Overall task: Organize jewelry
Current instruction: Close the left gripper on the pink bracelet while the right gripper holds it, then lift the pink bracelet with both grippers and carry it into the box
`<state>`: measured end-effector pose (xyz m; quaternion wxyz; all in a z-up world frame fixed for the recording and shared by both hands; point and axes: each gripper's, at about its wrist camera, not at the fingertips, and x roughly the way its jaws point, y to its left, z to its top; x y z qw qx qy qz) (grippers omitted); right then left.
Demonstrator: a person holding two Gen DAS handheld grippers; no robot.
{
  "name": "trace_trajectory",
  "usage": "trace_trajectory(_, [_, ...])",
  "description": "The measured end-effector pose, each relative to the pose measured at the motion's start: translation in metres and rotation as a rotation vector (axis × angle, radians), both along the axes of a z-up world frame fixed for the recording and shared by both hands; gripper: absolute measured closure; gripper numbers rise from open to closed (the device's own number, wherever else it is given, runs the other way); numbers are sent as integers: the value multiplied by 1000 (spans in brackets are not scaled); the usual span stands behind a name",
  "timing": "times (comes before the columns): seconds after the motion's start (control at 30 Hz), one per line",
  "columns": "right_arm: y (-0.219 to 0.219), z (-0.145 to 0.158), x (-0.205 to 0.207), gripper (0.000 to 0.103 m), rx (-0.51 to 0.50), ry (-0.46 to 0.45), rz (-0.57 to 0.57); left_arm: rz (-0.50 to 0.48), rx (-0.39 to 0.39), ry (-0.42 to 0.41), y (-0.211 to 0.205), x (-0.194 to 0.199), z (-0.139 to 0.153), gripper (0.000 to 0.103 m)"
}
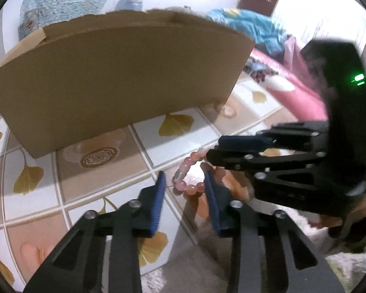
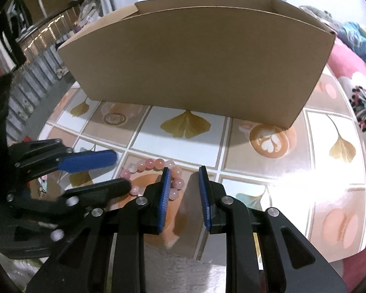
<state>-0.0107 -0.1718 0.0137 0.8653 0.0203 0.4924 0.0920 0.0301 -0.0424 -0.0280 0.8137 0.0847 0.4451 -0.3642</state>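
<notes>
A bracelet of pink beads (image 1: 183,185) (image 2: 148,164) lies on the tile-patterned tabletop (image 2: 268,183) in front of a tall cardboard box (image 1: 114,78) (image 2: 195,56). My left gripper (image 1: 184,173) (image 2: 123,172) straddles one arc of the bracelet. Its blue pads stand apart, with a small gap beside the beads. My right gripper (image 2: 184,169) (image 1: 213,149) reaches the bracelet's other end from the right. Its pads are apart too, a few beads sit just inside its left pad, and that finger hides part of the ring. I cannot tell whether either finger stands inside the loop.
The box stands close behind the bracelet, its near wall upright and its top open. A pink flowered blanket (image 2: 361,102) lies right of the table, and a water bottle (image 1: 134,0) stands behind the box. White fluffy fabric (image 2: 183,268) lies below the table's near edge.
</notes>
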Motion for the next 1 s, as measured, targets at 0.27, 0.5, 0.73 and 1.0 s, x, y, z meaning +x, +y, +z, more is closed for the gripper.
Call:
trace_trajectory(0.27, [14,-2,1,93,-57,-18,77,-22,31,-25,-8,5,-3,92])
trace_trajectory(0.5, [8,0,4,96,15,-1,90,-43,14,-50,-10,6,2,94])
trace_trajectory(0.73, [2,39,-3,96,64,-69,97,-35,-116,-81,12,4,57,94])
trace_trajectory(1.0, [-3,122,24,96,78,-241,169,-58,-231,-181,18,31,138,94])
